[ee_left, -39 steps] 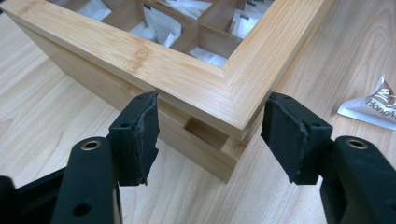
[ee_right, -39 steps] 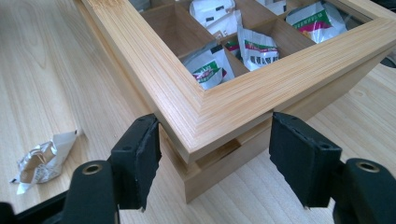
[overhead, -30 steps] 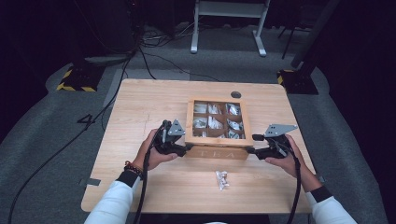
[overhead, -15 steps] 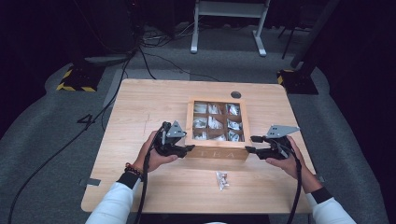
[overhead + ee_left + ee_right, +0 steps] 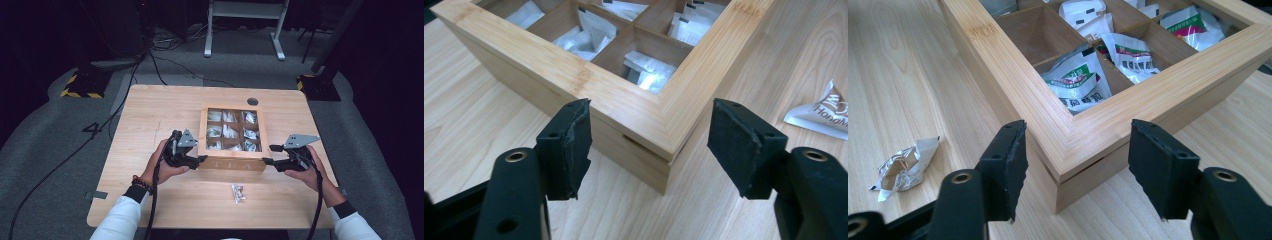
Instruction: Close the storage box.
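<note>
A wooden tea box (image 5: 232,164) with a windowed lid lies shut on the table; sachets fill its compartments. My left gripper (image 5: 199,157) is open at the box's front left corner (image 5: 659,145), one pad (image 5: 569,145) on each side, not touching. At the front right corner (image 5: 1073,155), my right gripper (image 5: 269,155) stands open in the same way, its pads (image 5: 1160,165) apart from the wood. A loose tea sachet (image 5: 238,193) lies on the table in front of the box, also seen as the sachet (image 5: 819,107) and the sachet (image 5: 903,167).
The wooden table (image 5: 150,115) has a round cable hole (image 5: 252,101) behind the box. Beyond it are a white stand (image 5: 245,25), floor cables (image 5: 165,55) and yellow-black striped bases (image 5: 80,85). A hand (image 5: 162,167) holds each gripper near the front edge.
Both grippers have edged in a little toward the box's front corners. The box and the loose sachet stay where they were.
</note>
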{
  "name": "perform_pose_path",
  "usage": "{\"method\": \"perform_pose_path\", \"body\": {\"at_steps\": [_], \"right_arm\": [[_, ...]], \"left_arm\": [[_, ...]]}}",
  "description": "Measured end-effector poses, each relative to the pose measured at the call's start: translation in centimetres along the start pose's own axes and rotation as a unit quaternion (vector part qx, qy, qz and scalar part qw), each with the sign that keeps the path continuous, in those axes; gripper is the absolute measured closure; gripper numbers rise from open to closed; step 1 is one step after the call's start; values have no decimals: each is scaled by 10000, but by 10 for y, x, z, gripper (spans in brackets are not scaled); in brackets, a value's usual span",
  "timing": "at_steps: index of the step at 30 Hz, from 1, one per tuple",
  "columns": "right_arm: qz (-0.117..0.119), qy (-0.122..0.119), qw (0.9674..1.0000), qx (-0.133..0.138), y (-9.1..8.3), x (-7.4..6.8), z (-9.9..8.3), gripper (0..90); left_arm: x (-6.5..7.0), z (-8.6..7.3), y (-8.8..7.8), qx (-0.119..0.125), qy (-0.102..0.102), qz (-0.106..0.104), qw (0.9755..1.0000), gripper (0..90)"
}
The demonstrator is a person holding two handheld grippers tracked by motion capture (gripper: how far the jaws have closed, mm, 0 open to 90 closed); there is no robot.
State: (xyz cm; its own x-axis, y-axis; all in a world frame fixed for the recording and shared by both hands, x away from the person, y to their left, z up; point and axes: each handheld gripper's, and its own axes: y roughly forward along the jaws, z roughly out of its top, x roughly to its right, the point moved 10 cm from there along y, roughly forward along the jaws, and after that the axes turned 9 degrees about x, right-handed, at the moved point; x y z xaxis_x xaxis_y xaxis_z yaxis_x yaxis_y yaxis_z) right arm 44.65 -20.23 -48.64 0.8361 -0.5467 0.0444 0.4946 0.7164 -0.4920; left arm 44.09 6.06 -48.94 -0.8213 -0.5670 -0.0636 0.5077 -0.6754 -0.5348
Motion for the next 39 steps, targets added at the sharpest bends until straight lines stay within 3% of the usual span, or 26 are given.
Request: {"method": "perform_pose_path", "body": {"at_steps": [14, 31, 39], "right_arm": [[-119, -365, 9992, -111, -11, -4, 0, 326], [-497, -541, 9968, -318, -33, 4, -17, 256], [-627, -538, 9955, -456, -38, 8, -32, 251]], "left_arm": [[-3, -5, -20, -127, 165, 389, 9990, 224], [-8, -36, -43, -251, 298, 646, 9972, 178], [-17, -58, -49, -554, 358, 842, 9943, 178]]}}
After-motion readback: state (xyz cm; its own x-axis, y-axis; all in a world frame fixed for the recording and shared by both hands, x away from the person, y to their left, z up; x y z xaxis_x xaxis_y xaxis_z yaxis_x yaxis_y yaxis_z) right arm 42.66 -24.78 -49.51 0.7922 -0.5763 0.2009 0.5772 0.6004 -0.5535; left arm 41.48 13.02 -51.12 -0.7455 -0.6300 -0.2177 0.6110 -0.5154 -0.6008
